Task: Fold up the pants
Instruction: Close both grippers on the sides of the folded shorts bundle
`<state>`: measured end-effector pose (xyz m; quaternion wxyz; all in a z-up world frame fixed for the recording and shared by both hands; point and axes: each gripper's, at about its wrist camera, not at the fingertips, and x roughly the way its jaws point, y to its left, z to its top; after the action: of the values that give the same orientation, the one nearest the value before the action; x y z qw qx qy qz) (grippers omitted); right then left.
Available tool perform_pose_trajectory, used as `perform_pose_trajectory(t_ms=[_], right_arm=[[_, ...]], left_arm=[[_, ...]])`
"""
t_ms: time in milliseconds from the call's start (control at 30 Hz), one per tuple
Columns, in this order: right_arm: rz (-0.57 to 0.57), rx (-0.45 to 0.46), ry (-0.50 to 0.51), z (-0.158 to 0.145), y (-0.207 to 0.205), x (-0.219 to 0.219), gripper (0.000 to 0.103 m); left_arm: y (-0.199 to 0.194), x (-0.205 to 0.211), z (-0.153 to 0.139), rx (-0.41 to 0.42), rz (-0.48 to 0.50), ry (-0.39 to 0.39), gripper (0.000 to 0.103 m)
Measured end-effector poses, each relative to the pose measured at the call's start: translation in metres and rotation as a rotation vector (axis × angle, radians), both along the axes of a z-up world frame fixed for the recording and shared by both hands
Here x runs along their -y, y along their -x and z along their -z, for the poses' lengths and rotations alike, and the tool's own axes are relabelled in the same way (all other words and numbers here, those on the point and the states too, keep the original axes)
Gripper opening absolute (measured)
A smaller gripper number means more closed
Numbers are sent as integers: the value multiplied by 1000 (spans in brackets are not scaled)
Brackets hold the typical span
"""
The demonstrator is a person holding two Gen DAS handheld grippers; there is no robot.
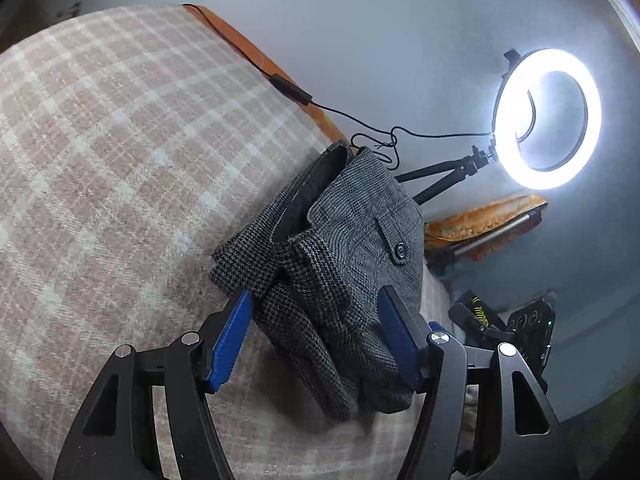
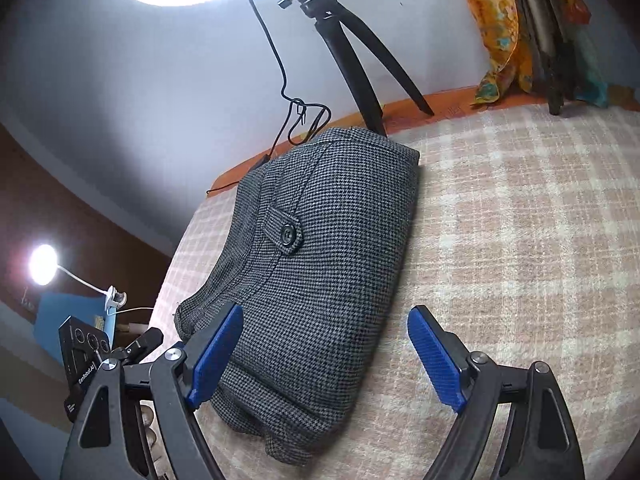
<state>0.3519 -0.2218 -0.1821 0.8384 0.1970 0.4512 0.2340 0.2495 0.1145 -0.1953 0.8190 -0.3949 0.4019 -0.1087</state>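
Two grippers we hold wide open, left gripper [image 1: 316, 334] straddling the folded grey pants [image 1: 340, 280] without clamping, right gripper [image 2: 324, 354] over their near end, pants on the checked bed [image 2: 520, 240] beside the ring light [image 1: 548, 118]

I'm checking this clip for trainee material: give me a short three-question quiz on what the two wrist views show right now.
1. True or false: the pants lie spread out flat at full length on the checked blanket.
2. Which tongs have fabric between their fingers? A) left tongs B) right tongs C) neither
3. Fill in: the buttoned tab on the pants faces ____.

Key
1. False: they are folded into a compact bundle.
2. A: the left fingers stand on either side of the bundle's folded end, open; the right tongs are open with only one finger over the cloth.
3. Up.
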Motion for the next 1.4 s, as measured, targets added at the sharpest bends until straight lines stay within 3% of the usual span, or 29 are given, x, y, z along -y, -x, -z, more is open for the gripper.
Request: perform_pose_trajectory(t_ms=[233,333,400,467,667,800,900,1067,1133,1167,1200,1400], right_arm=[[26,-5,0,5,-21,-2,86],[32,93,96,-8,-27,-12,69],[6,181,155,-19,-30,-22,48],[-52,245,208,-26,-39,-39,41],[-141,300,334,-22,-76,-81,39],[-162,249,431,-4,-101,-96,30],[-158,256,447,6,-106,-98,28],[-162,242,462,-6,-104,-99,33],[-120,245,396,-20,-93,-83,53],[-101,243,375,-23,-86,-73,71],[-76,239,338,-27,-79,-63,80],[-49,97,141,-13,-58,-17,81]], left_arm=[[2,1,3,-14,-2,-20,68],[7,-1,-4,9,-33,-76,68],[8,-1,-7,23,-28,-95,68],[7,0,-7,18,-11,-107,68],[11,8,-7,21,23,-107,68],[11,12,-5,20,21,-99,68],[6,12,-3,10,0,-90,68],[6,0,0,-14,-49,-43,68],[8,-4,1,-15,-58,-39,68],[8,-4,2,-21,-56,-31,68],[8,-5,3,-28,-52,-26,68],[1,7,12,-65,-6,-53,68]])
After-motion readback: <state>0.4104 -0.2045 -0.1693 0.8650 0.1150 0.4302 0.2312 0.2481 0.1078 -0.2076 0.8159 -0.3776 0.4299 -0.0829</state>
